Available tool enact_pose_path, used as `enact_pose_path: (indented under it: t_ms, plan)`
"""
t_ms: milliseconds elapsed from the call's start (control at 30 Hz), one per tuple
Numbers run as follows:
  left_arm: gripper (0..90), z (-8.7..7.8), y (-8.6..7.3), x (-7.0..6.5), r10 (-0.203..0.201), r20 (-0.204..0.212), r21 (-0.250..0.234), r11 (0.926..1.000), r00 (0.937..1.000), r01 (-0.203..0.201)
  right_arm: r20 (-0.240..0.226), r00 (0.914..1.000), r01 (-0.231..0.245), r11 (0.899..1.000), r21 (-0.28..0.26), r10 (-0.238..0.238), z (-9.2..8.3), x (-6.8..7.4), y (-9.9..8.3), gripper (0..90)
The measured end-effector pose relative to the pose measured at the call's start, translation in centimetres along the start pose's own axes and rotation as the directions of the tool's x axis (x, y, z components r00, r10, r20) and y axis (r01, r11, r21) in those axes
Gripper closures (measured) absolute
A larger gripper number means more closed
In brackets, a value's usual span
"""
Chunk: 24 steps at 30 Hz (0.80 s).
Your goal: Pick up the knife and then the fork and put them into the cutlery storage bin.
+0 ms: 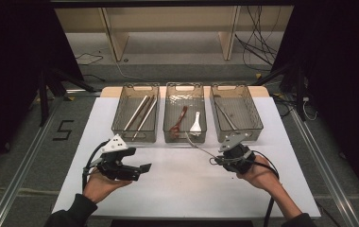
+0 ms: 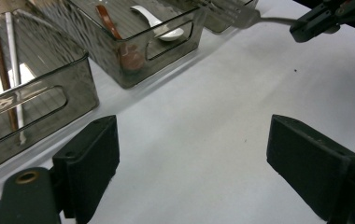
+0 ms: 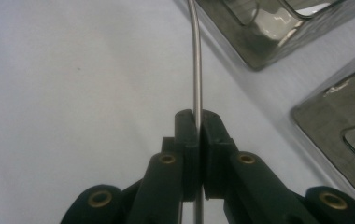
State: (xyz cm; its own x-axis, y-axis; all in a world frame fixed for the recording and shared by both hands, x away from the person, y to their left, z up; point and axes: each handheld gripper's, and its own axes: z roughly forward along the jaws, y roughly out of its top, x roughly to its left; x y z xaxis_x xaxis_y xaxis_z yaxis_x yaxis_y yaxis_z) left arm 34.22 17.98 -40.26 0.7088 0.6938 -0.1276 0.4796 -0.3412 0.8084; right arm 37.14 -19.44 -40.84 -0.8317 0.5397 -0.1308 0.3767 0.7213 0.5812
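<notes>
The right claw (image 3: pixel 197 122) is clamped tight on a fork's (image 3: pixel 195 60) thin metal handle, which runs straight out ahead of its tips, head near the middle bin (image 1: pixel 184 113). The left claw (image 2: pixel 192 154) stands wide open over bare desk (image 2: pixel 203 121), gripping nothing. Judging by the sorted bins, the fork belongs in the right bin (image 1: pixel 236 111), just beyond the right claw. Keep the grip firm, lift the head clear of the wall, then lower it lengthwise beside the utensil (image 1: pixel 225 115) already there.
</notes>
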Motion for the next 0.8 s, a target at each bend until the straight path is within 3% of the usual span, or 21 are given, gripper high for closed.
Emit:
enact_pose_path:
  t_ms: [200,367,800]
  plan:
    - [16.2,-0.1,-0.4,0.4,-0.016,-0.012,0.005,0.9999,0.9998,0.016,0.014,0.9988,-0.047,0.999,-0.006,0.047,-0.4,-1.0,0.2,87.6]
    - [16.1,0.1,-0.4,0.4,-0.006,-0.014,0.012,0.9999,0.9999,0.006,0.024,0.9963,-0.082,0.996,-0.027,0.083,-0.9,-2.4,0.2,87.6]
    - [15.5,0.1,-0.5,0.5,-0.008,-0.025,0.005,1.0,0.9996,0.008,0.09,0.9802,-0.171,0.983,-0.065,0.176,-2.3,-6.0,0.3,87.6]
